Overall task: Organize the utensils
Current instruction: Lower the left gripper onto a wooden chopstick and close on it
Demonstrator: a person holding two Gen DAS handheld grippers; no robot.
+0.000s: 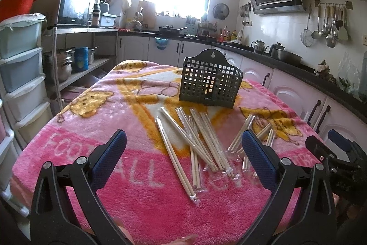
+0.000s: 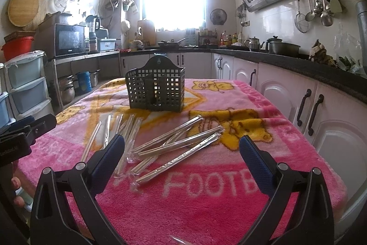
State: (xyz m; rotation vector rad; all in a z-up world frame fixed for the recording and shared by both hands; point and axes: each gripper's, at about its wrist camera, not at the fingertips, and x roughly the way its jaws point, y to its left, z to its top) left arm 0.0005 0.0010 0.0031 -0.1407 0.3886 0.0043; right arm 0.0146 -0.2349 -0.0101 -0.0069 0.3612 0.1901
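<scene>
Left gripper (image 1: pixel 183 144): spread wide, nothing between its blue-padded fingers; it hovers over the near part of the table, filling the lower third of the left wrist frame.
Right gripper (image 2: pixel 182 146): likewise wide open and holding nothing, low in the right wrist frame; its dark body also shows at the right edge of the left wrist view.
Chopsticks (image 1: pixel 195 141): wrapped pairs in clear sleeves lie scattered flat on the blanket. In the left wrist view the main fan sits at frame centre, in the gap between the two fingers and slightly beyond their tips; a smaller bunch (image 1: pixel 243 133) lies partly behind the right-hand finger. No finger touches any of them.
Chopsticks, right wrist view (image 2: pixel 176 144): several crossed pairs lie centre frame between the fingers, nearer the left-hand one; more pairs (image 2: pixel 110 128) run toward centre left, partly hidden behind that finger.
Utensil holder (image 1: pixel 209 80): dark perforated basket, upright, above centre in both views, beyond the chopsticks and well apart from both grippers.
Blanket (image 2: pixel 206 206): pink plush with white lettering, covering the table.
Person: fingertips (image 2: pixel 17 185) visible at the left edge of the right wrist frame.
</scene>
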